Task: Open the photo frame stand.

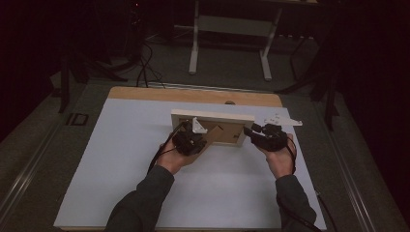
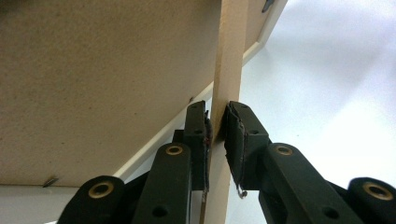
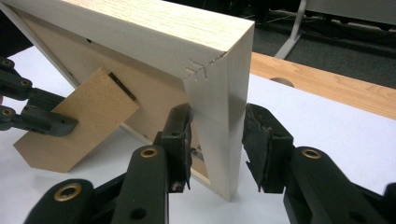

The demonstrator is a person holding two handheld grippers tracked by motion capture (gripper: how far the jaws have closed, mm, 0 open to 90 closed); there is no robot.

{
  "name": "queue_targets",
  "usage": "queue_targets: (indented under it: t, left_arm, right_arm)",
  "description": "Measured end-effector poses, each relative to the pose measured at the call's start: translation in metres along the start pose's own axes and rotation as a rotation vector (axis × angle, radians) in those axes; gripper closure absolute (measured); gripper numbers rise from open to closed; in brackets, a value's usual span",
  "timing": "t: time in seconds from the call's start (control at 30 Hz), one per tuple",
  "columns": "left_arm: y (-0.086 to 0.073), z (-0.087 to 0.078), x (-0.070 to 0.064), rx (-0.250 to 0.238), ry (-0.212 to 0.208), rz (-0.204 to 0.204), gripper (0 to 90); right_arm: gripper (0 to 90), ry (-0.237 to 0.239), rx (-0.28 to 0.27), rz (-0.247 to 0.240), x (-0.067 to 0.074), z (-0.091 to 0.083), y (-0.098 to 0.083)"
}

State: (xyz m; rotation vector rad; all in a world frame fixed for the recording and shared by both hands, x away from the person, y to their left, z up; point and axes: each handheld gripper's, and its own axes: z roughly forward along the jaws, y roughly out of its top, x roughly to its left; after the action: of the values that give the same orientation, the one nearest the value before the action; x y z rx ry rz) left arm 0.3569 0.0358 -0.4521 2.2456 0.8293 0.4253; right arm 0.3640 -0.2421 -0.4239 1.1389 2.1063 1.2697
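While I hold the picture frame [image 1: 212,116] upright on the white table [image 1: 121,164], back side toward me, my right gripper [image 3: 215,140] straddles its right-hand upright; the left pad lies against the inner face, but I see a sliver of gap at the outer pad, so I cannot say for certain that it clamps. My left gripper [image 2: 217,126] is the one that matters: its jaws are nearly closed on the thin edge of the fibreboard stand [image 3: 77,121], the easel leg hinged to the backing board [image 2: 93,70]. That leg runs long and flat, angling down and away from the backing toward my left hand, edge-on between the pads. Any swing of the leg has to turn about its hinge, so the left hand is nearer and leads, the right only steadying.
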Motion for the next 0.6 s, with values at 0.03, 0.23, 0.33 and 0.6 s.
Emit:
queue_targets:
  t: [0.03,0.23,0.33,0.6]
  left_arm:
    - [0.0,0.0,-0.001,-0.004,-0.003,0.0,79.7]
    - [-0.001,-0.004,-0.006,-0.017,-0.022,0.009,81.0]
    - [0.0,-0.005,-0.012,-0.024,-0.034,0.013,80.8]
    - [-0.001,-0.008,-0.022,-0.033,-0.057,0.04,78.4]
  right_arm:
    - [62.1,0.0,0.0,-0.003,0.0,0.0,0.0]
    - [62.1,-0.006,-0.005,-0.019,0.003,-0.003,-0.003]
    - [62.1,-0.007,-0.007,-0.021,0.004,-0.003,-0.003]
    - [62.1,-0.018,-0.011,-0.04,0.008,-0.007,-0.007]
